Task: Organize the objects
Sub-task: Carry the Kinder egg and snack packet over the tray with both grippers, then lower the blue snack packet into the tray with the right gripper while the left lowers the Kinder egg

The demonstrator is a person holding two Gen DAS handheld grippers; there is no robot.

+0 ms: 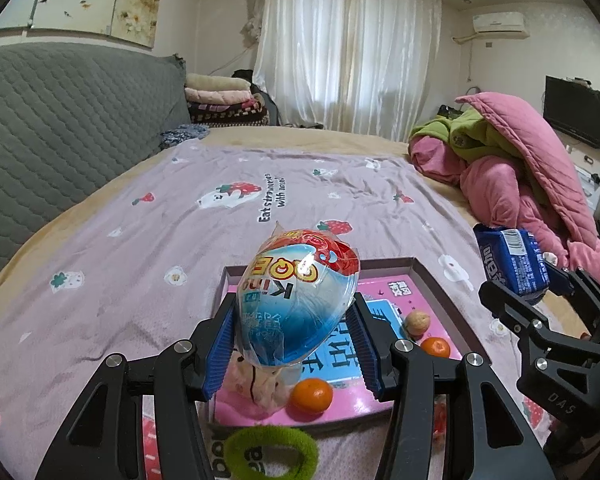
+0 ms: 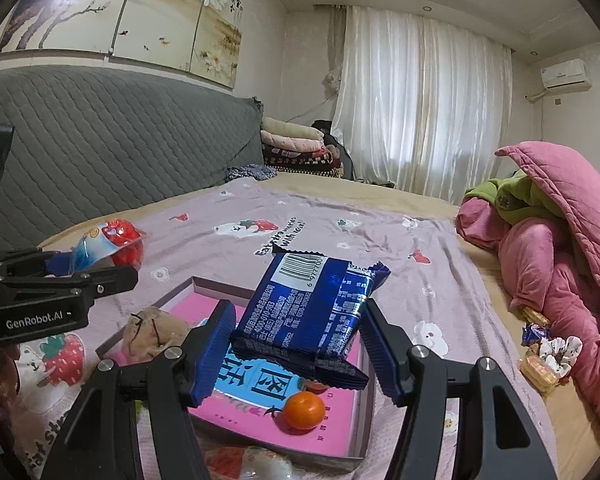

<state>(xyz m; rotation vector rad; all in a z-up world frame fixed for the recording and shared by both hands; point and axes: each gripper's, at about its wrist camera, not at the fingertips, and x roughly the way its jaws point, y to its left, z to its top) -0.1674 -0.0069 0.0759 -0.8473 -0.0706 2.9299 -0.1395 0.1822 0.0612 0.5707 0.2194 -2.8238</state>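
Observation:
My left gripper (image 1: 296, 344) is shut on a blue, white and red egg-shaped snack pack (image 1: 298, 300), held above the pink box (image 1: 440, 280) on the bed. My right gripper (image 2: 300, 344) is shut on a dark blue foil biscuit packet (image 2: 304, 312), also over the box (image 2: 352, 420). Inside the box lie two tangerines (image 1: 312, 395) (image 1: 435, 347), a walnut (image 1: 417, 322) and a small beige plush toy (image 1: 260, 388). In the right wrist view one tangerine (image 2: 304, 410) and the plush toy (image 2: 152, 330) show; the left gripper with its egg pack (image 2: 112, 246) is at the left.
A green hair tie (image 1: 272, 454) lies in front of the box. Loose snacks and a scrunchie (image 2: 548, 350) sit at the bed's right edge beside a pink and green quilt heap (image 2: 560, 248). A grey padded headboard (image 1: 60, 120) runs along the left.

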